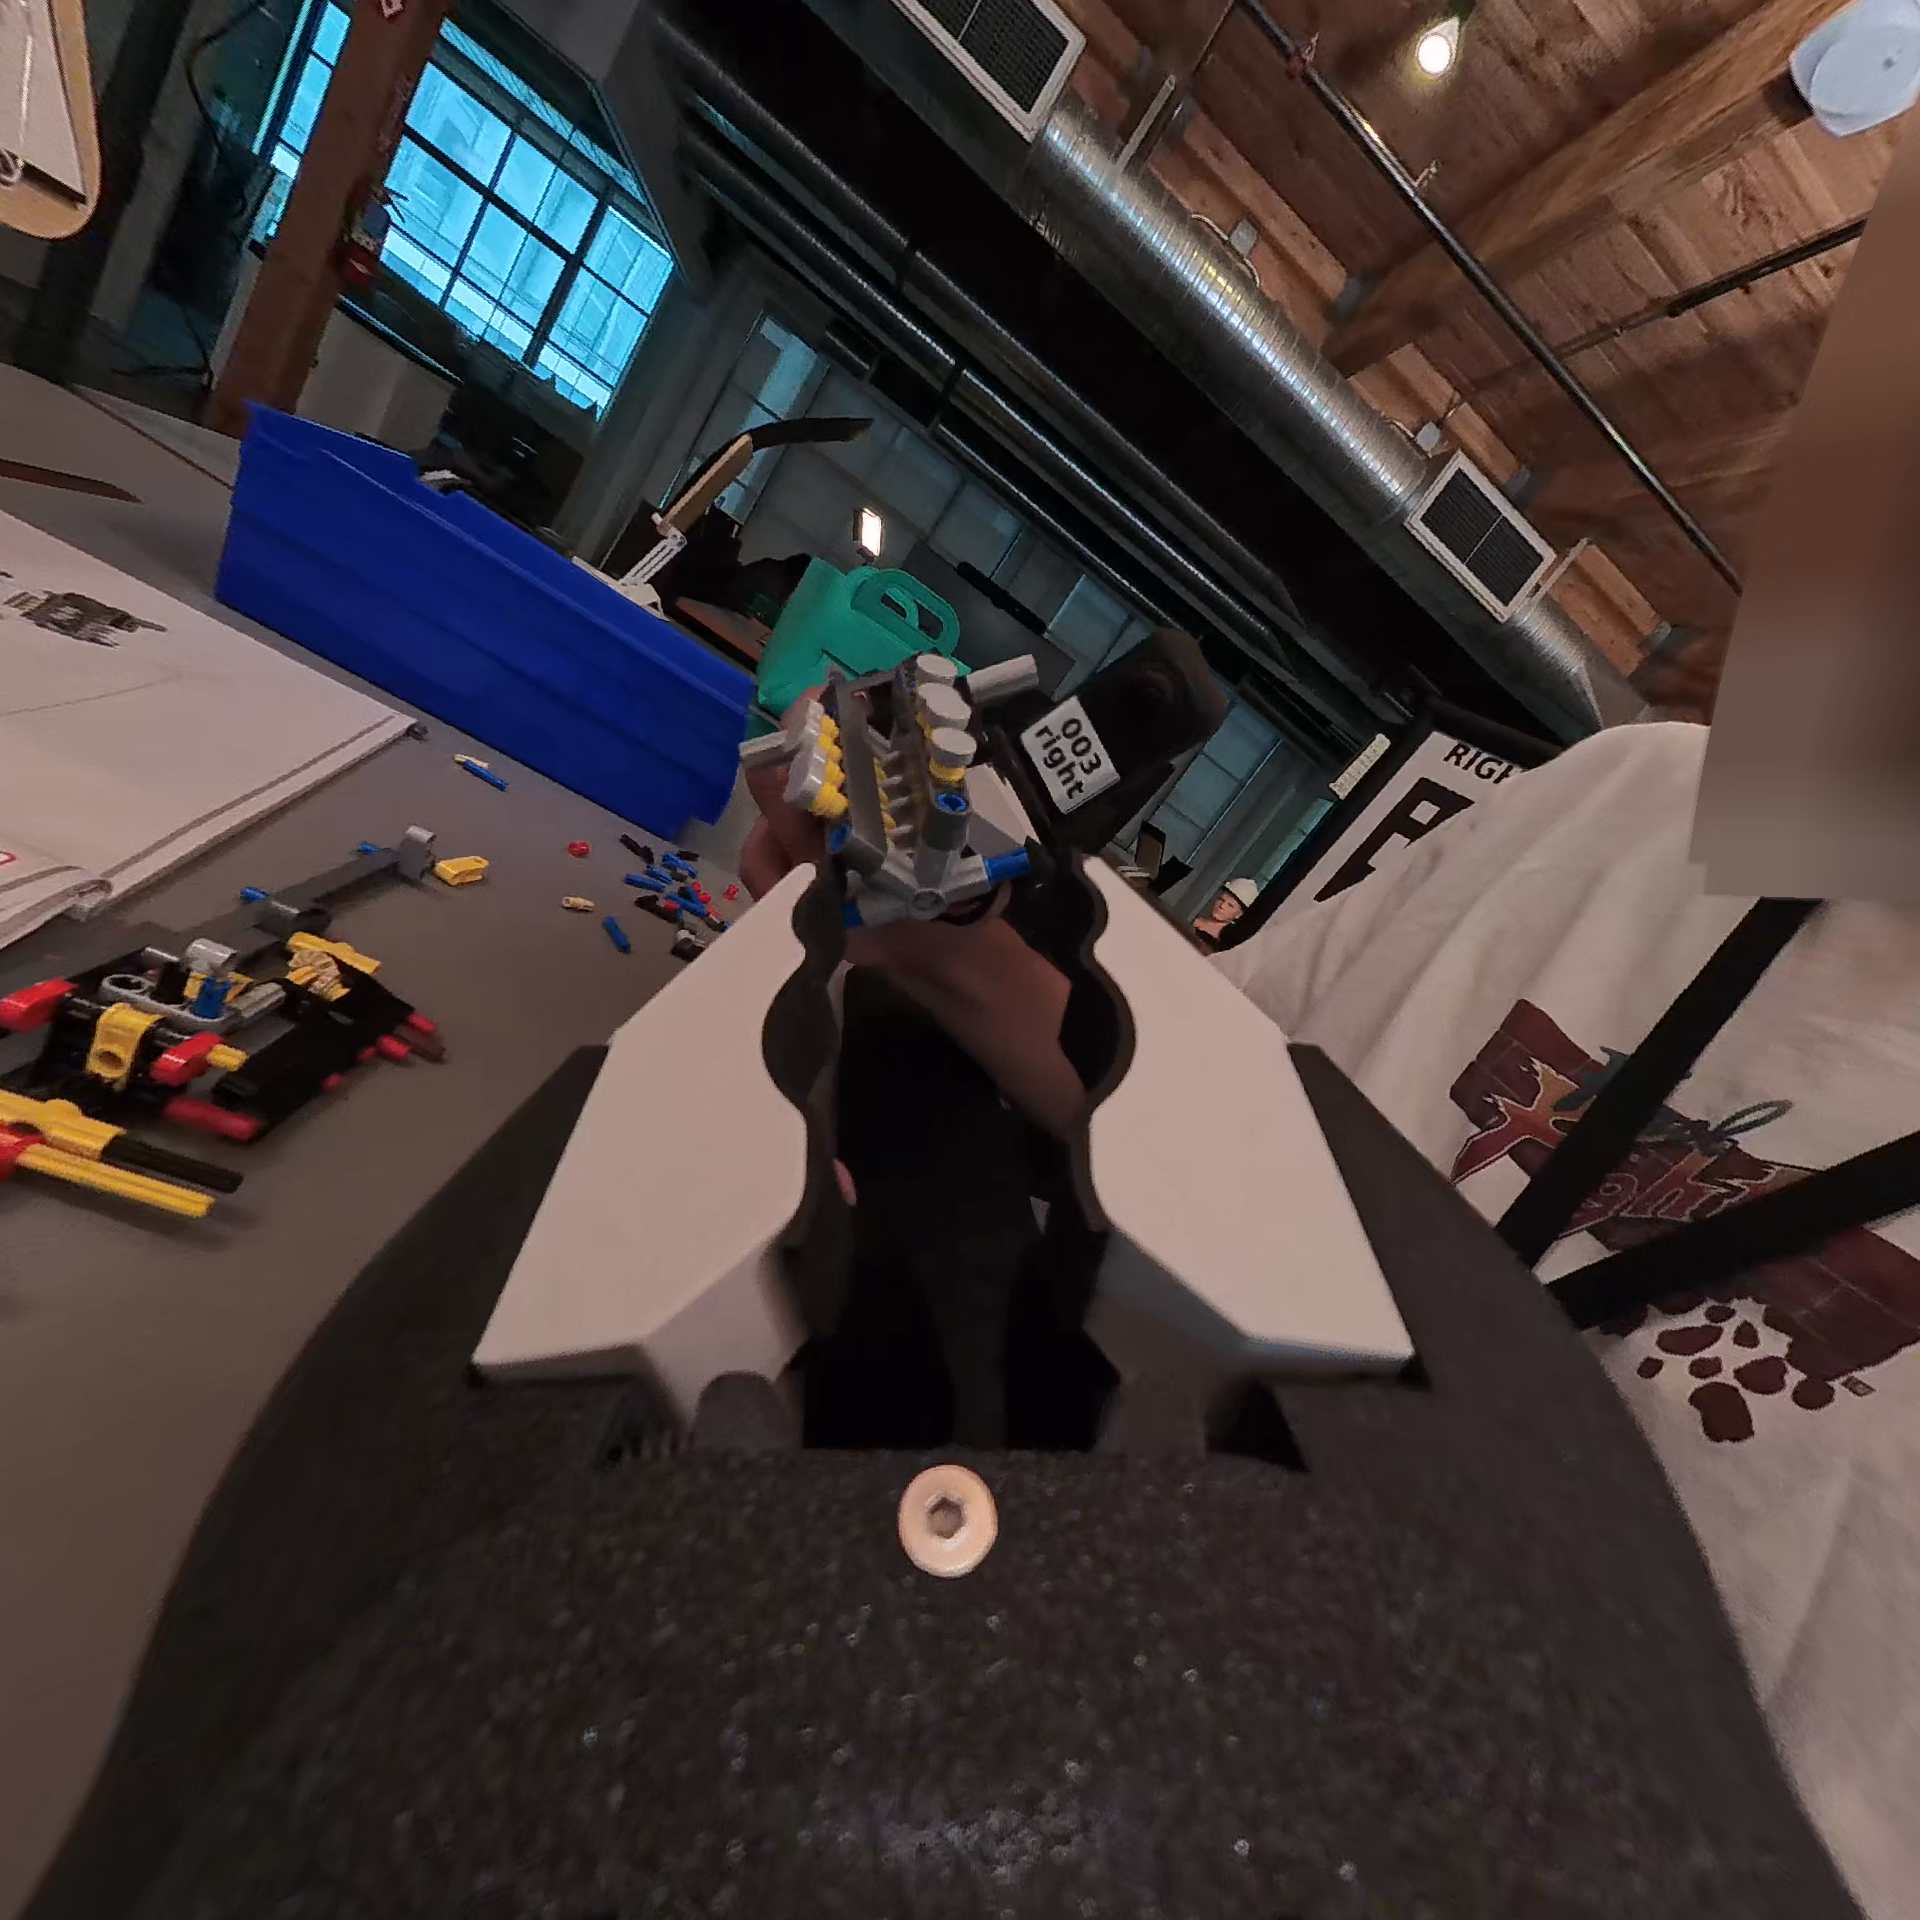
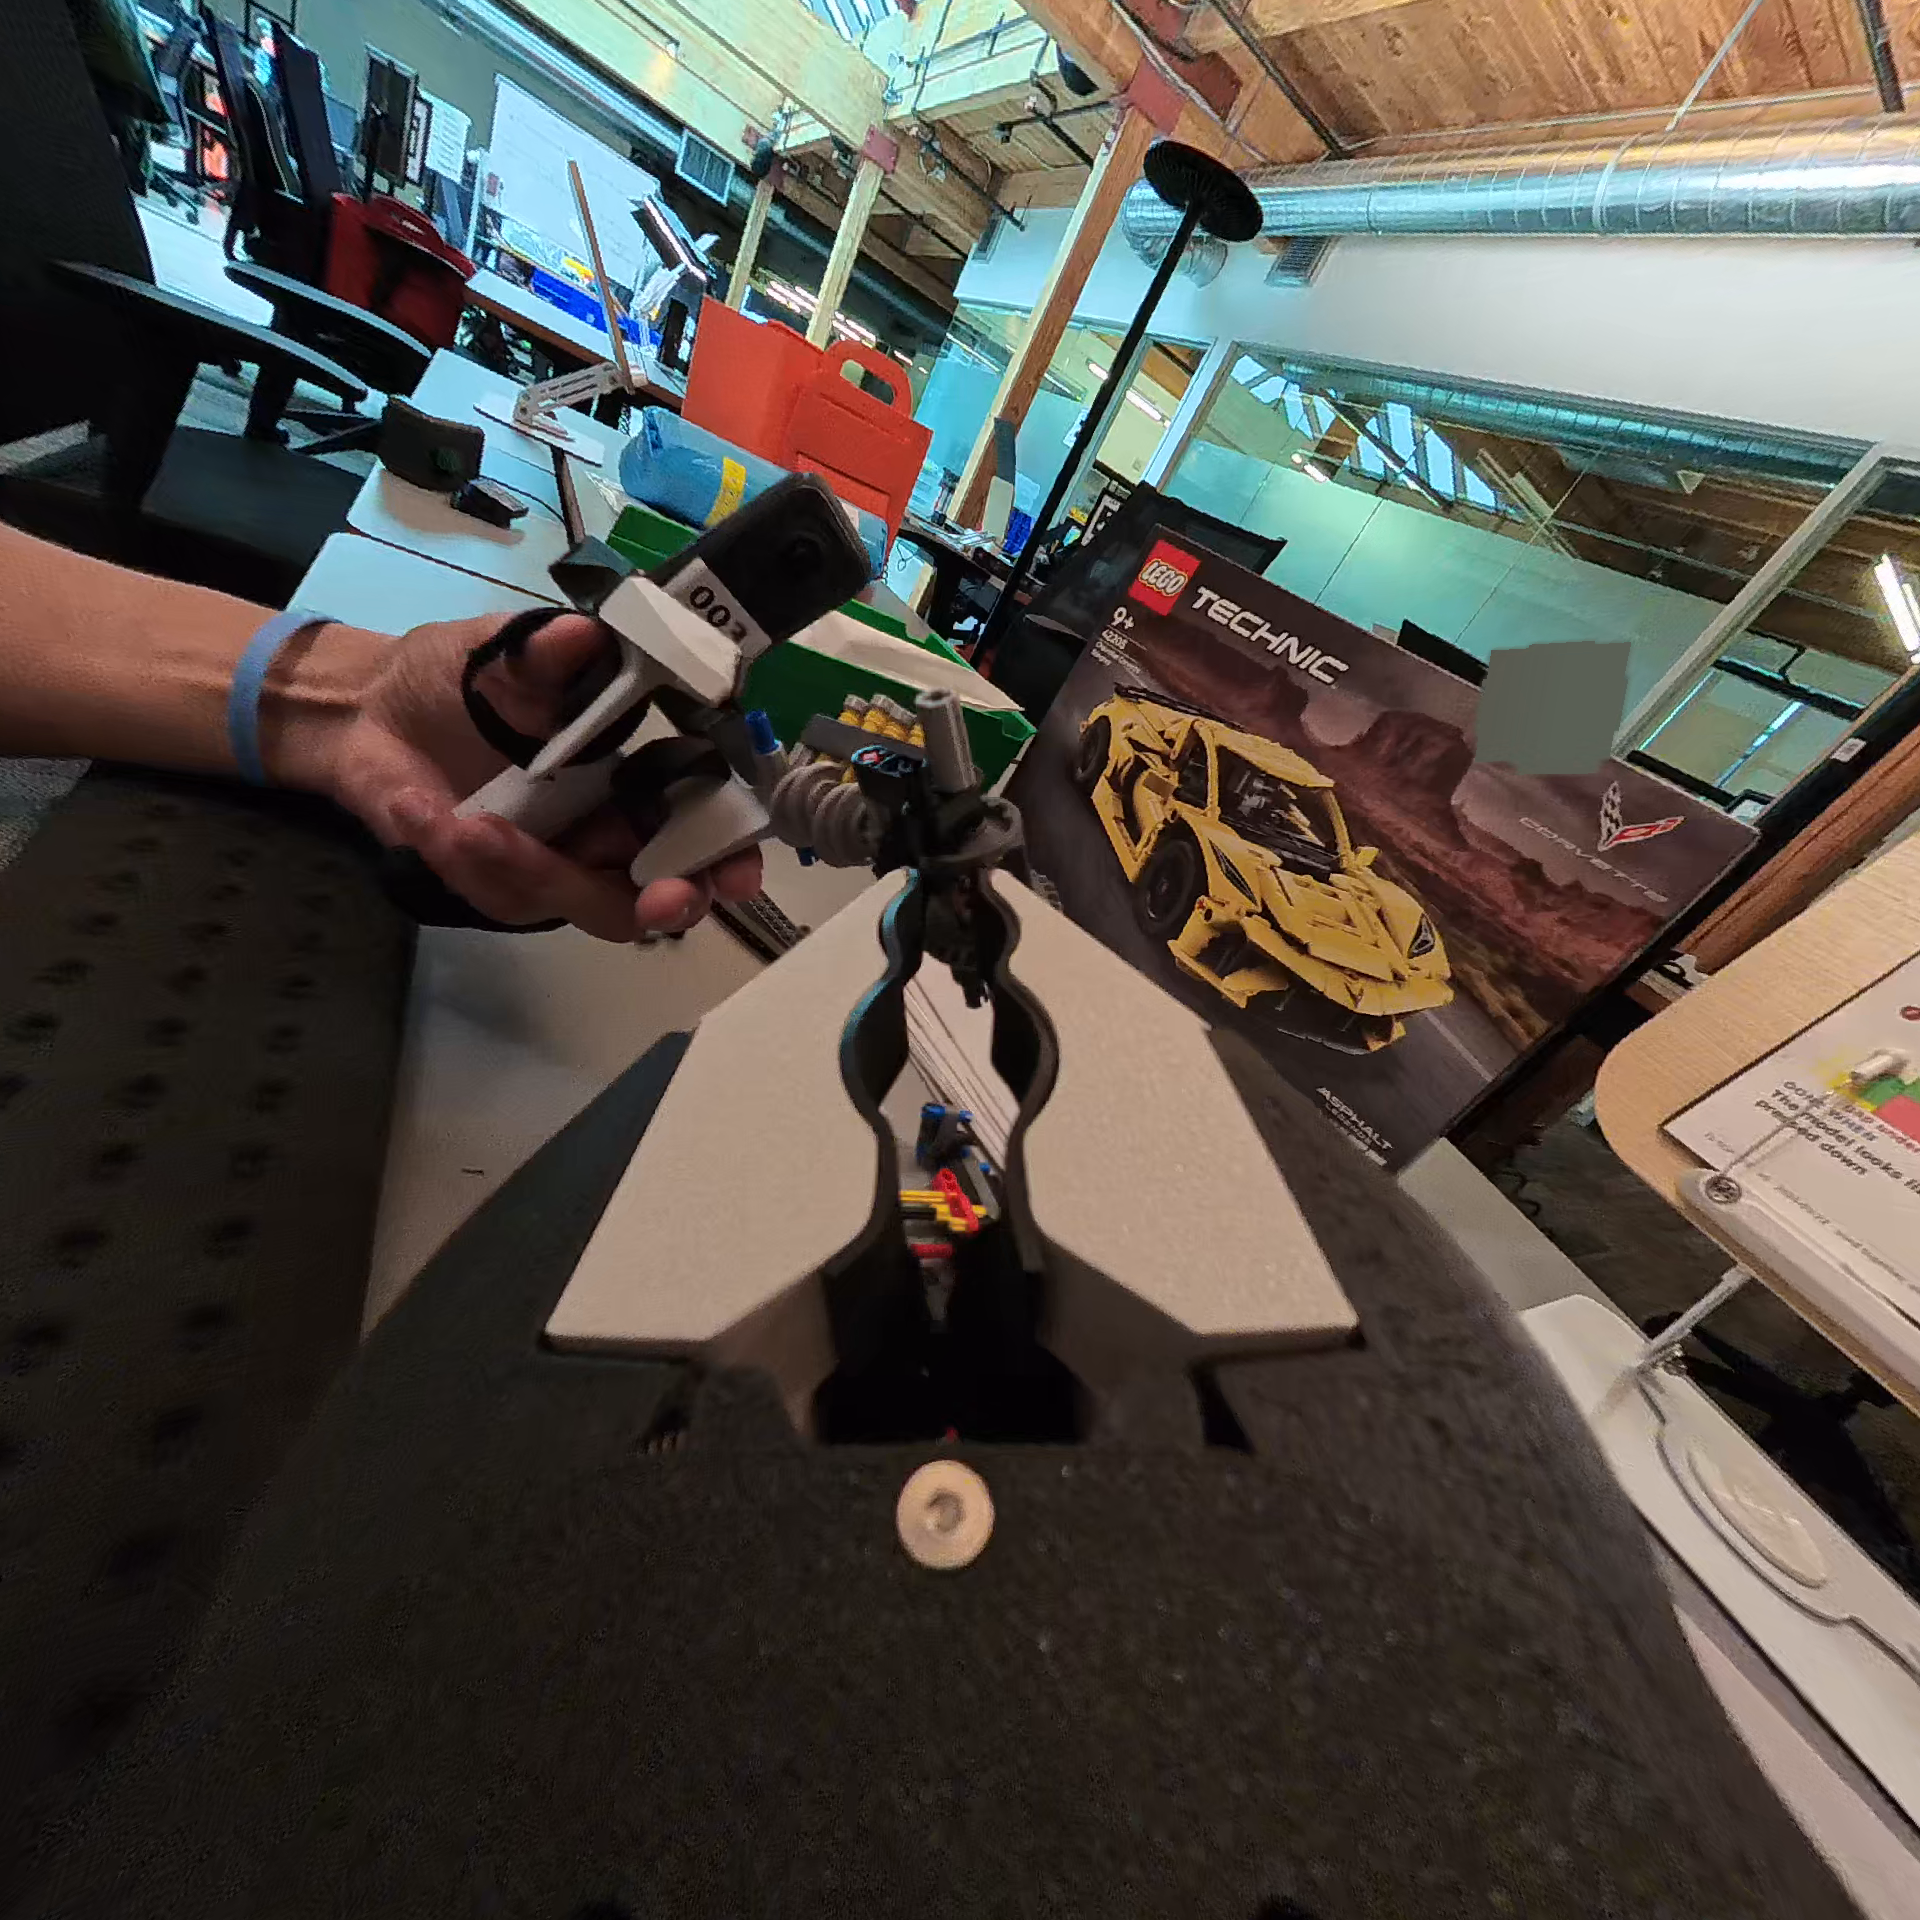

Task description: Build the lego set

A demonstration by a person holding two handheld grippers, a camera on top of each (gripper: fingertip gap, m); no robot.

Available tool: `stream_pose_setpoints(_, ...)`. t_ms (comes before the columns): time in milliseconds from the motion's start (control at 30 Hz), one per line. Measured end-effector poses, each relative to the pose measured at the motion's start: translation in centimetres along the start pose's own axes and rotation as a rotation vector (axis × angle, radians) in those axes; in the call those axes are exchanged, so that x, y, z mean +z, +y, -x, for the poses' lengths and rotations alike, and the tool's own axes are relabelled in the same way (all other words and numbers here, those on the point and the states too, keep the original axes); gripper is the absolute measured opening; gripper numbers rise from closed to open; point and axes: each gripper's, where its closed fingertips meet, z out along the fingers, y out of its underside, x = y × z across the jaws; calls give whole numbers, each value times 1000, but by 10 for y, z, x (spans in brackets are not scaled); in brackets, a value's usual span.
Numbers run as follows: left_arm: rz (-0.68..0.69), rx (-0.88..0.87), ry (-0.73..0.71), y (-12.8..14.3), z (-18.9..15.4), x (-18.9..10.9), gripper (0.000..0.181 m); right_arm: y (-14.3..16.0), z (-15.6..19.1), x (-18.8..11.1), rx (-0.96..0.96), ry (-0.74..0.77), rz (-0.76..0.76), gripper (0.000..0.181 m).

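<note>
While both claws meet in mid-air above the bench [image 1: 499,1039], the left claw [image 1: 940,899] is clamped on the lower grey frame of the engine block [image 1: 904,790], and the right claw [image 2: 951,914] pinches a dark piece at the same assembly's end. The block looks light and stiff, yet its pistons and blue pins would likely pop off under side load, so the solid grey beams seem the safest hold. Beyond lie the partly built chassis [image 1: 177,1039], loose pins [image 1: 675,894], a blue bin [image 1: 468,613] and the set's box [image 2: 1351,831].
</note>
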Motion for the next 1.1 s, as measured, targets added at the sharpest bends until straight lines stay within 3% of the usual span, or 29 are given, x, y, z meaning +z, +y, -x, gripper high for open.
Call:
stream_pose_setpoints(400, -89, -106, 12, -14, 5, -12, 34, -3, 5, 7, -42, 5, -3, 7)
stream_pose_setpoints(500, -99, -78, 3, -15, 4, -11, 25, -6, -3, 8, -34, 68, -7, 7)
stream_pose_setpoints(767, -139, -45, -41, -21, 6, -13, 24, -10, -9, 17, 1, 247, -26, 8)
stream_pose_setpoints(1100, -108, 11, -87, -17, 8, -12, 24, -10, 0, 25, -22, 280, -28, 8)
